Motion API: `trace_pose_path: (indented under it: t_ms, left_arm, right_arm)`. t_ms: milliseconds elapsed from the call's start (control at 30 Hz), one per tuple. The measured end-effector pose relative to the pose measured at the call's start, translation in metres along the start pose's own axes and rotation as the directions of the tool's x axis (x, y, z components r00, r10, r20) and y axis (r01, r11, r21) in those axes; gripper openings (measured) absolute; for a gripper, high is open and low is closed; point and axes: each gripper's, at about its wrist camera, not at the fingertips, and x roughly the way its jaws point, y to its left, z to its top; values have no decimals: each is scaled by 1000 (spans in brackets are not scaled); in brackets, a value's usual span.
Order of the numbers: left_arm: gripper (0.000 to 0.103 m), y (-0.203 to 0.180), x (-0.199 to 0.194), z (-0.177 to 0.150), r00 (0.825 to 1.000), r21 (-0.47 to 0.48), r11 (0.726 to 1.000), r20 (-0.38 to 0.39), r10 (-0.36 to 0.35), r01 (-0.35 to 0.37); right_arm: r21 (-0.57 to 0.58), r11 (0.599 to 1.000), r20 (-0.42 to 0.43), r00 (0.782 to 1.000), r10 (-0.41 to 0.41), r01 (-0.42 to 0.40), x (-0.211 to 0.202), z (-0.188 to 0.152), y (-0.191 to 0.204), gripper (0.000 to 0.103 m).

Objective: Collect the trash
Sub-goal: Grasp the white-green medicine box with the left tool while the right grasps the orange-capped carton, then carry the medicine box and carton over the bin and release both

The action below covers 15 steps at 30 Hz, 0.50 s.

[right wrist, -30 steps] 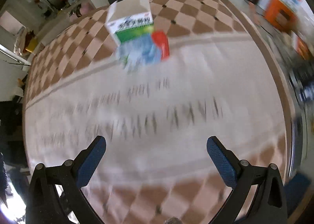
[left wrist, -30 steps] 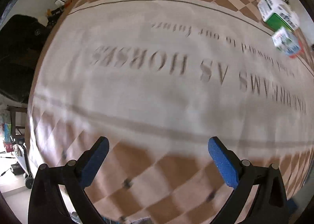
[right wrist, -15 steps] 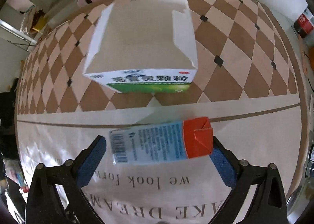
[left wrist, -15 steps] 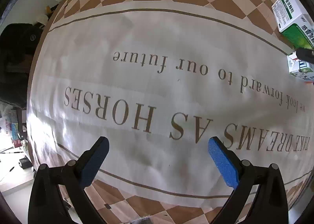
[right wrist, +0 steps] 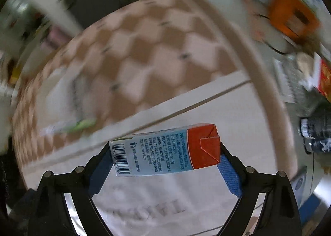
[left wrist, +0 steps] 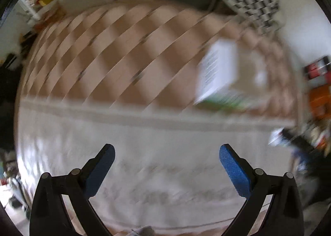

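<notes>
A: Carrying step, I'd say. Right hand-held gripper (right wrist: 165, 154) is clamped on the small light-blue cardboard carton with an orange-red end (right wrist: 165, 150), pads on its two short ends, carton lying crosswise between the fingers and apparently clear of the cloth-covered counter (right wrist: 217, 120).

B: Left one?

A: Left hand-held gripper (left wrist: 166, 158) is spread wide, nothing between the blue pads. Larger white-and-green cardboard box (left wrist: 217, 74) sits ahead of it and off to its right, well apart, on the brown checkered part of the cloth.

B: Next move?

A: Judging only: blue carton needs to go to a bin or bag, neither visible in either view. Left side would have to reach forward-right, straddle the white-and-green box, then close. Box looks wide for the jaws, so picking the narrower side matters.

B: View differences?

A: Right wrist view alone shows the grip itself, barcode and print sharp. Same view shows the bigger box only as a green-white smear ahead-left. Left wrist view gives that box's shape, though blurred, and catches the other gripper as a dark blur at far right.
</notes>
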Motion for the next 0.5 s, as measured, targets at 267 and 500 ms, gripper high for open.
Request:
trace_pose_path:
  t_ms: [267,500]
  left_arm:
    - [103,-70,40,53,992,79,995,-122,-44,54]
    - [99,-92,73,54,978,142,989,-193,76,-48]
  right_arm:
    - [105,994,3,999,-38,37,16,33,-33,94]
    - [115,993,-13,999,-38,39,21,34,-42,94]
